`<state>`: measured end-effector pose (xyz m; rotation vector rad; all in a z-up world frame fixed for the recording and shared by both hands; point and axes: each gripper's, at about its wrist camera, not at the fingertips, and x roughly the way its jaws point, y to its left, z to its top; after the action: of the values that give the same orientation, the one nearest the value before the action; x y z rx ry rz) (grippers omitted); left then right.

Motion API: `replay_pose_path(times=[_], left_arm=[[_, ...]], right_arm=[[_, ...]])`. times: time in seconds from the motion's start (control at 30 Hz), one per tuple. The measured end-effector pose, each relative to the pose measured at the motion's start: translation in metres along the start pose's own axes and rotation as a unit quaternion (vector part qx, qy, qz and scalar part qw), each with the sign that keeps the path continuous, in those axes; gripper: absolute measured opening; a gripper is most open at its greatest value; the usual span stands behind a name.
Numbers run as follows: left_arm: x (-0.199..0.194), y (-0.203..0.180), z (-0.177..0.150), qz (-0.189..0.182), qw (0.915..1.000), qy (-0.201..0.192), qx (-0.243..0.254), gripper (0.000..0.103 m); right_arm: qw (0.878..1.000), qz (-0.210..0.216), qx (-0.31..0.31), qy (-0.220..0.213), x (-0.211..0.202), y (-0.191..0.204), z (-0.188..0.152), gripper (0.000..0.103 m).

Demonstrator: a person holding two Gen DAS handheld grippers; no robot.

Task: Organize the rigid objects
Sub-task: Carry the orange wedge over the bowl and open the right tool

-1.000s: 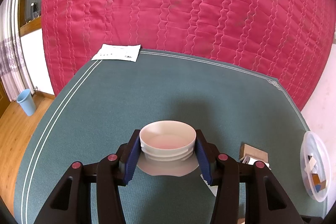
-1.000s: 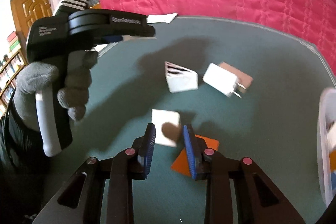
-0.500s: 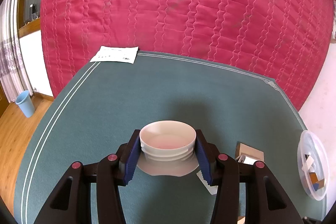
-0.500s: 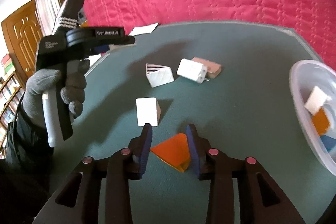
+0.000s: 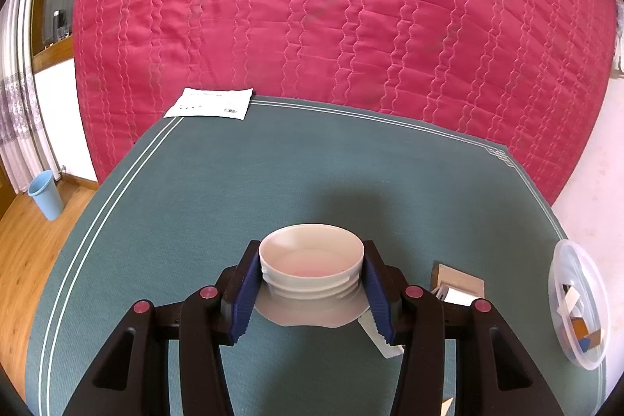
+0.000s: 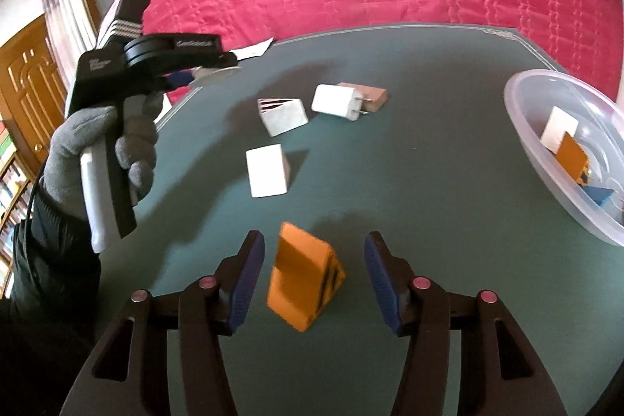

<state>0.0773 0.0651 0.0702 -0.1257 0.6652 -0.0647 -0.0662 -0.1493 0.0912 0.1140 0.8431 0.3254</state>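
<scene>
In the left wrist view my left gripper point(image 5: 312, 260) is shut on a white round screw lid point(image 5: 312, 252) and holds it above the green table mat point(image 5: 195, 205). In the right wrist view the same left gripper point(image 6: 210, 71) shows in a grey-gloved hand point(image 6: 97, 143) at the left. My right gripper point(image 6: 314, 244) is low over the mat and its jaws are opening. An orange wedge block point(image 6: 304, 275) stands between the blue pads, touching neither. At the right edge a clear plastic bowl point(image 6: 561, 76) holds several small blocks.
On the mat beyond the orange wedge lie a white block point(image 6: 267, 170), a white wedge with a striped side point(image 6: 284, 115), a white charger plug point(image 6: 337, 102) and a brown block point(image 6: 370, 94). A paper sheet point(image 5: 210, 102) lies at the far corner. A red quilt point(image 5: 331, 6) hangs behind.
My right gripper has swung right and its jaws have spread, so the orange wedge now stands between them. The bowl has come into view. The left gripper and lid have not moved.
</scene>
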Motion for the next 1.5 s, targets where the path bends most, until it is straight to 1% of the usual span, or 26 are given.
replay_pose_path(times=[0.23, 0.3, 0.47, 0.67, 0.77, 0.93, 0.97, 1.0, 1.03, 1.23, 1.37, 1.5], left_arm=[[0.000, 0.001, 0.001, -0.001, 1.0000, 0.000, -0.004, 0.052], [0.000, 0.001, 0.001, -0.001, 1.0000, 0.000, -0.004, 0.052], [0.000, 0.000, 0.001, -0.001, 1.0000, -0.001, -0.004, 0.052], [0.000, 0.000, 0.001, -0.002, 1.0000, -0.001, -0.005, 0.052], [0.001, 0.000, 0.001, -0.002, 1.0000, -0.001, -0.004, 0.052], [0.001, -0.002, 0.000, -0.003, 1.0000, 0.000, -0.002, 0.052], [0.001, -0.002, 0.000, -0.003, 1.0000, 0.000, -0.001, 0.052], [0.001, -0.002, -0.001, -0.004, 1.0000, 0.000, 0.000, 0.052], [0.000, -0.003, -0.001, -0.005, 1.0000, 0.000, 0.001, 0.052], [0.001, -0.005, -0.002, -0.007, 1.0000, -0.001, 0.003, 0.052], [0.001, -0.006, -0.002, -0.007, 1.0000, -0.001, 0.006, 0.052], [0.001, -0.009, -0.003, -0.008, 0.9999, -0.001, 0.009, 0.052]], right_arm=[[1.000, 0.005, -0.010, 0.018, 0.008, 0.009, -0.008, 0.055], [1.000, -0.004, -0.017, 0.024, 0.010, 0.013, -0.011, 0.055], [0.999, -0.030, -0.028, 0.019, 0.011, 0.017, -0.013, 0.055], [0.997, -0.073, -0.019, 0.011, 0.009, -0.003, -0.005, 0.055], [0.997, -0.079, -0.011, 0.009, 0.007, -0.010, -0.004, 0.055], [0.997, -0.073, -0.026, 0.015, 0.012, -0.003, -0.007, 0.053], [0.997, -0.069, -0.030, 0.015, 0.012, -0.001, -0.007, 0.051], [0.997, -0.067, -0.032, 0.015, 0.012, 0.000, -0.007, 0.046], [0.997, -0.067, -0.032, 0.016, 0.013, 0.001, -0.007, 0.044], [0.999, -0.047, -0.019, 0.006, 0.007, -0.004, -0.008, 0.043], [0.999, -0.047, -0.009, -0.012, -0.002, -0.008, -0.003, 0.043], [0.998, -0.048, 0.017, -0.031, -0.013, -0.024, 0.003, 0.043]])
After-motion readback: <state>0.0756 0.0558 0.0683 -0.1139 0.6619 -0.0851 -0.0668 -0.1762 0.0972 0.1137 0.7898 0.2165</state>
